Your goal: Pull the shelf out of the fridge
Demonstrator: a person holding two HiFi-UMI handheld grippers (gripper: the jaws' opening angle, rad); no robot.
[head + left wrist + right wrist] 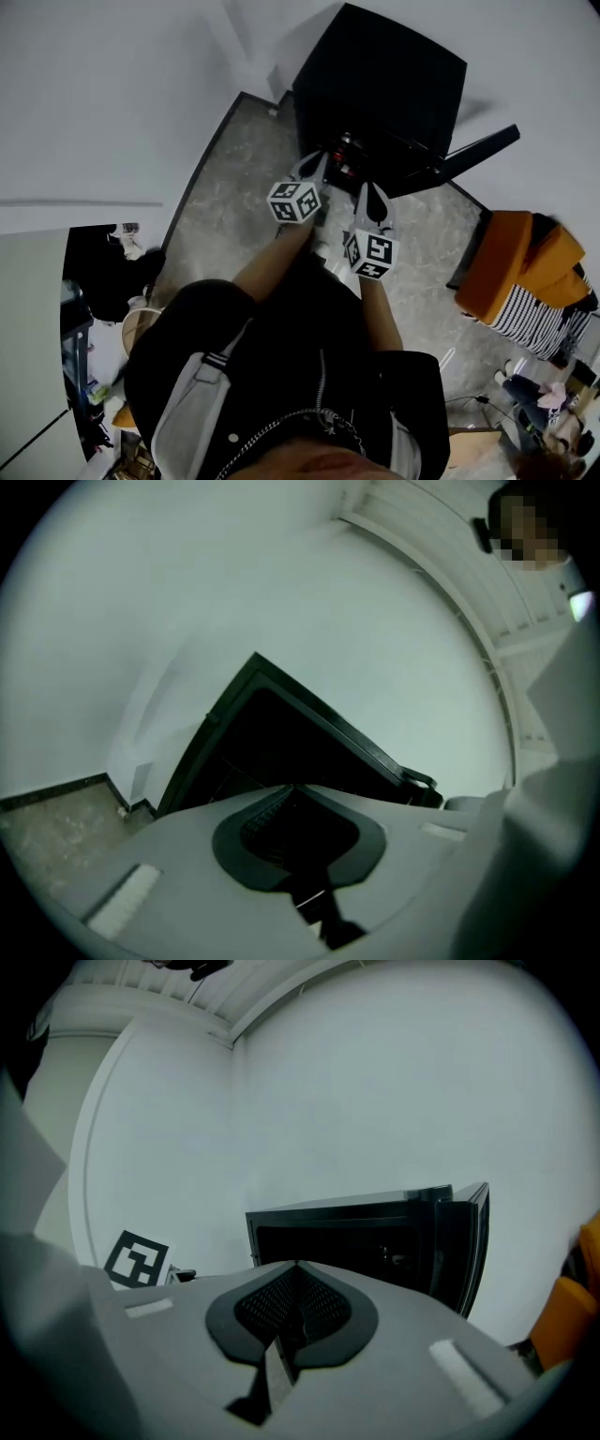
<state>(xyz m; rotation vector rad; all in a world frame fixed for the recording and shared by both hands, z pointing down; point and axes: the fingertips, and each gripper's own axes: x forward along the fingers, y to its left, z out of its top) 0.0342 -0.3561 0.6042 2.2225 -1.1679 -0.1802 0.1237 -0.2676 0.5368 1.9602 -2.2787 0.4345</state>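
Grey speckled floor (234,187) w/ white walls round it. Small black box fridge (380,84) stands just ahead of both claws, its black door (478,148) swung open off to the right of the rt claw. Left grey two-jaw gripper (317,167): jaws together, nothing btwn, tips near fridge opening. Right grey two-jaw gripper (373,202): jaws together too, empty, just beside left one, slightly further back. Wire shelf (220,768): inside dark fridge ahead of left claw, only faint thin lines show.
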